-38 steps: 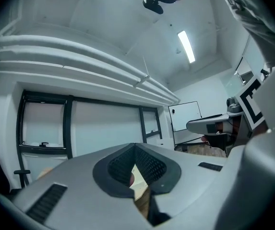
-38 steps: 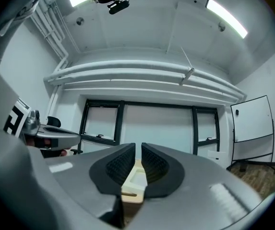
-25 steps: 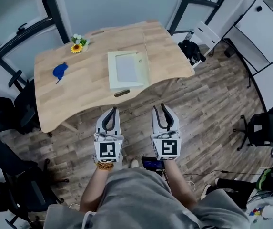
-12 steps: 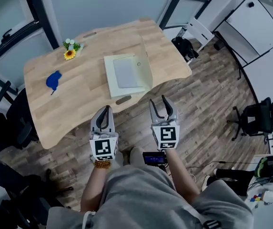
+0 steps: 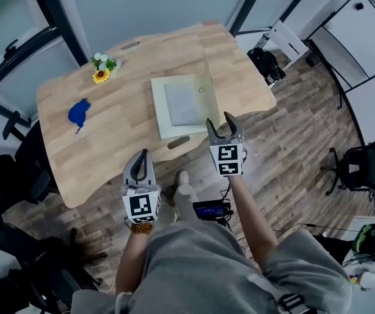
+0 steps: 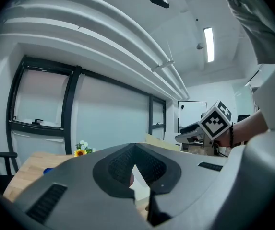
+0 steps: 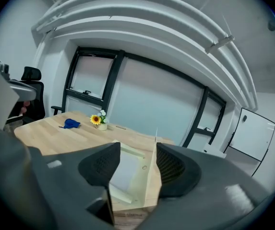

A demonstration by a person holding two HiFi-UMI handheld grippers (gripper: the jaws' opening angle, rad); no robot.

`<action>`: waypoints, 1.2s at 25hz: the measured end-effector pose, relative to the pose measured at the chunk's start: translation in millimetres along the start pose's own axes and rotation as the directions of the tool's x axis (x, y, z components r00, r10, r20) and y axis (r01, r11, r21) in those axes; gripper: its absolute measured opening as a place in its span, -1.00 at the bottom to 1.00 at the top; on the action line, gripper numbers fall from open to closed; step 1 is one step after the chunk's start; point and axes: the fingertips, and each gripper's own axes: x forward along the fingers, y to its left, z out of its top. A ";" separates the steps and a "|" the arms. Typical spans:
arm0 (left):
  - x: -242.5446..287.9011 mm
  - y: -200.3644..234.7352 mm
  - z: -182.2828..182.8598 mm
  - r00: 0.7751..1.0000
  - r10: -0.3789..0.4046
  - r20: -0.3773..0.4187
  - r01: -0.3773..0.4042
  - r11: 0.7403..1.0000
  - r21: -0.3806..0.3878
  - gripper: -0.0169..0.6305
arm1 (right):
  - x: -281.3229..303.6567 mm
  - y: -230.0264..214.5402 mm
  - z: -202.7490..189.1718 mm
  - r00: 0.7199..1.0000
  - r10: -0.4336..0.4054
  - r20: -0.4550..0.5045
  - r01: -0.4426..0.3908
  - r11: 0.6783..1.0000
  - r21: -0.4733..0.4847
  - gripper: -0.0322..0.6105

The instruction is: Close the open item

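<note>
Two grippers, approach step. Box [image 5: 182,103] at centre of table [image 5: 108,142], lid [image 5: 205,97] raised. Right gripper [image 5: 220,124] at table's near edge, jaws just opening, spread, nothing between; left gripper [image 5: 141,159] short of table, pressed together. Next, we judge: tip lid down.

an office is indicated by a light wooden desk [image 5: 108,136], black swivel chairs [image 5: 364,169], black-framed glass partitions [image 7: 142,99] and a wood-plank floor [image 5: 292,129].
</note>
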 end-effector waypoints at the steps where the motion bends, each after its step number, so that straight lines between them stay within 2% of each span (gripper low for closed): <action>1: 3.9 3.3 1.4 1.000 0.010 -0.003 -0.010 1.000 0.004 -0.92 | 12.2 -3.1 -7.3 1.000 0.001 -0.019 -0.001 1.000 0.006 -0.16; 4: 21.7 8.4 6.8 1.000 0.023 -0.006 -0.023 0.999 0.025 -0.92 | 44.9 -12.8 -28.5 0.997 0.006 -0.081 -0.004 1.000 0.026 -0.14; 8: 57.6 10.3 4.3 0.999 0.034 -0.038 -0.032 0.998 0.053 -0.92 | 76.8 -21.5 -44.0 0.993 0.029 -0.116 -0.023 0.998 0.057 -0.13; 12: 96.2 -6.8 5.7 0.999 0.000 -0.048 0.003 0.997 0.075 -0.92 | 91.0 -31.8 -62.6 0.985 0.076 -0.156 -0.063 0.994 0.085 -0.13; 15: 122.2 -19.8 -1.1 0.997 -0.029 -0.069 0.036 0.994 0.104 -0.92 | 91.2 -44.0 -66.1 0.983 0.104 -0.149 -0.088 0.990 0.109 -0.14; 20: 155.9 -22.6 -35.0 0.987 -0.042 -0.153 0.062 0.990 0.124 -0.92 | 83.6 -68.3 -70.5 0.984 0.108 -0.141 -0.095 0.990 0.100 -0.48; 23: 167.3 -12.9 -82.0 0.966 -0.065 -0.252 0.097 0.988 0.118 -0.91 | 84.5 -77.3 -74.9 0.981 0.118 -0.155 -0.105 0.990 0.089 -0.60; 24: 169.7 -9.0 -101.1 0.954 -0.083 -0.289 0.120 0.987 0.111 -0.84 | 85.8 -80.8 -75.2 0.981 0.113 -0.155 -0.101 0.991 0.084 -0.66; 27: 173.1 -2.1 -157.3 0.905 -0.166 -0.391 0.214 0.973 0.082 -0.37 | 86.7 -91.6 -77.2 0.983 0.089 -0.163 -0.073 0.992 0.101 -0.74; 30: 178.7 -6.1 -196.7 0.851 -0.242 -0.466 0.320 0.943 0.094 -0.13 | 85.5 -104.9 -85.8 0.979 0.057 -0.193 -0.031 0.990 0.138 -0.78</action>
